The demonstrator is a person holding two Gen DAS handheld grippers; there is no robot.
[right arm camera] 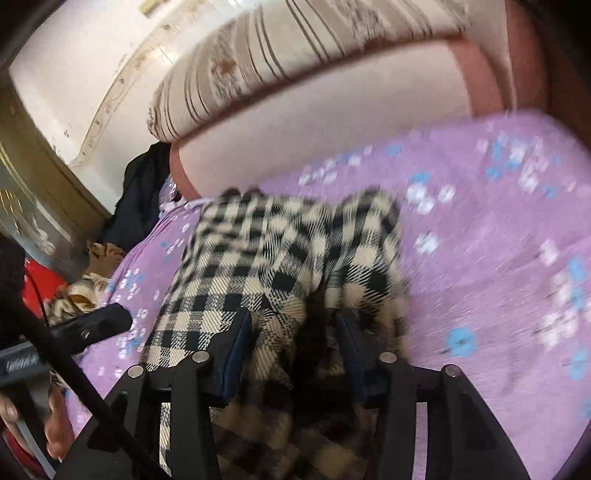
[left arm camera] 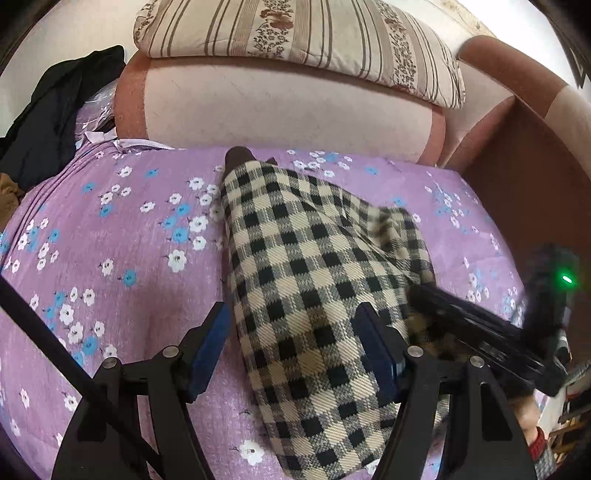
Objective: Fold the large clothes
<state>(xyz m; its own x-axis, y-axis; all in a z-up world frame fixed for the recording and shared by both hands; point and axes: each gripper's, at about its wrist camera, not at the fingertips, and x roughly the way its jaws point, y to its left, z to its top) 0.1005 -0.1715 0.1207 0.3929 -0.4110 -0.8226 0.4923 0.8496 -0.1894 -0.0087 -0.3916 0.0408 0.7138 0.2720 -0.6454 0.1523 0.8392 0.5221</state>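
Note:
A black-and-cream checked garment [left arm camera: 314, 258] [right arm camera: 258, 251] lies in a long folded strip on the purple flowered bed cover [left arm camera: 129, 240] [right arm camera: 480, 258]. My left gripper [left arm camera: 291, 317] stands open just above it; its left finger is over the bed cover and its right finger over the cloth, neither pad pressing. The right gripper [right arm camera: 291, 325] is open too, with a loose ridge of the checked cloth lying between its blue pads [right arm camera: 240, 332]. It reaches in from the right in the left wrist view, as the right gripper [left arm camera: 443, 306] low on the garment's right edge.
A padded pink headboard [left arm camera: 277, 107] with a striped pillow [left arm camera: 295, 33] [right arm camera: 295, 55] on top bounds the far side. Dark clothes [left arm camera: 55, 118] [right arm camera: 140, 199] are piled at the left corner. A brown wooden side [left arm camera: 524, 166] runs along the right. A hand [right arm camera: 55, 424] holds the left gripper.

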